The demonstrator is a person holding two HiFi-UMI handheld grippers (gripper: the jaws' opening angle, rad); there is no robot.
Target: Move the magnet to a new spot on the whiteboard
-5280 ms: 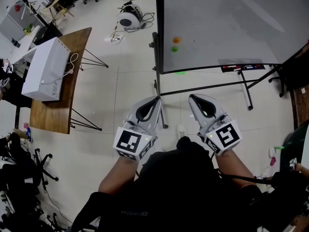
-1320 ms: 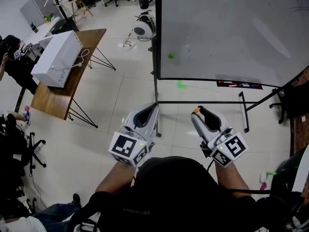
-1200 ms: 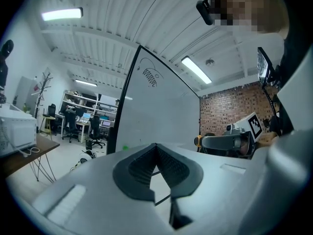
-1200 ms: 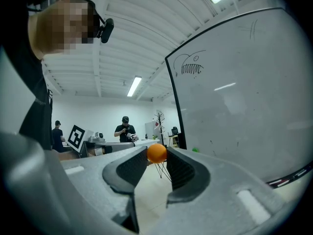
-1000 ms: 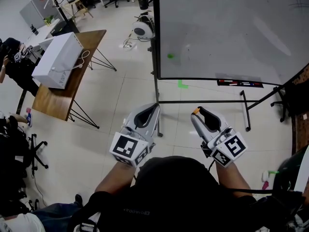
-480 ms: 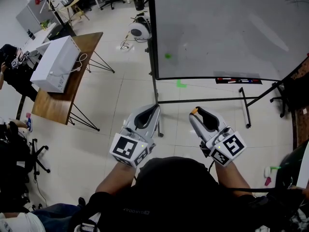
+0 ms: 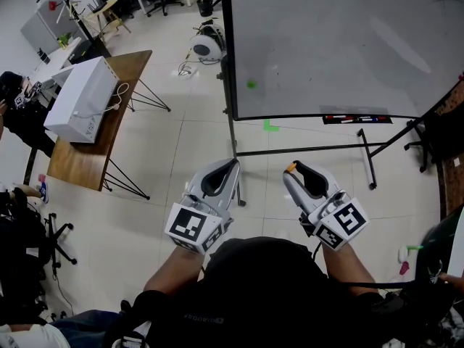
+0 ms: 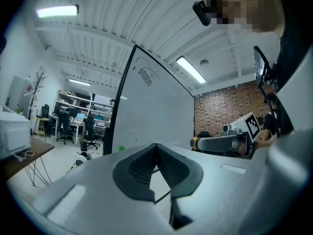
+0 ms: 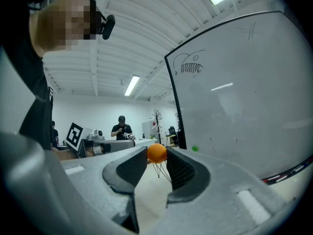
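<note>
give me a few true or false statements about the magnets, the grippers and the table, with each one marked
1. The right gripper grips an orange magnet at its jaw tips. True.
2. The left gripper holds a green magnet. False: its jaws are together with nothing between them, and the green magnet sits on the whiteboard.
3. The orange magnet is stuck to the whiteboard. False: it is in the right gripper, away from the board. Only the green one shows on the board.
4. A white box sits on the wooden table to the person's left. True.
</note>
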